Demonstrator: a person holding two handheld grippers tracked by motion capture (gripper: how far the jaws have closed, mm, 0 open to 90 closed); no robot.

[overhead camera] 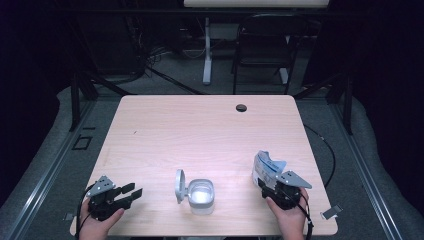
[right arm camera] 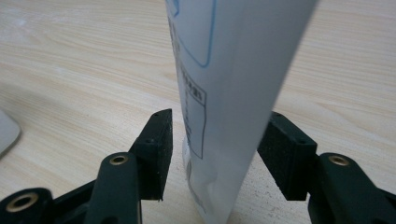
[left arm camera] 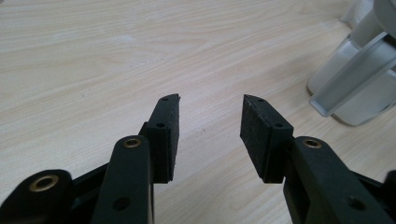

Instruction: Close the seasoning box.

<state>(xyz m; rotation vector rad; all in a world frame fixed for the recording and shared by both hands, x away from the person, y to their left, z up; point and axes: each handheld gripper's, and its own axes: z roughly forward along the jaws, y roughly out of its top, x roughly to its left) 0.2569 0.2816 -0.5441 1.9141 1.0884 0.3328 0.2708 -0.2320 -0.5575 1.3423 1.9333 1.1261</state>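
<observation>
A small clear box (overhead camera: 202, 196) sits near the front edge of the table (overhead camera: 200, 130), and everything else can be told from it. Its lid (overhead camera: 179, 185) is flipped up and stands on the left side of the box, so the top is open and ready for something to go in. To the right of the box, a little way off, stands a white bag (overhead camera: 266, 167) with blue print on it. The right gripper (overhead camera: 274, 186) is at the bag, and in the right gripper view the bag (right arm camera: 224, 93) stands upright between the two jaws. The right pad looks pressed on the bag, but I see a thin gap by the left pad, so I cannot tell if the bag is held tight. I think the bag is kept upright so nothing spills out. To the left of the box, well apart from it, the left gripper (overhead camera: 134, 191) rests low with its jaws wide and nothing between them. It points toward the box, maybe to hold the box steady while the bag is tipped over it.
</observation>
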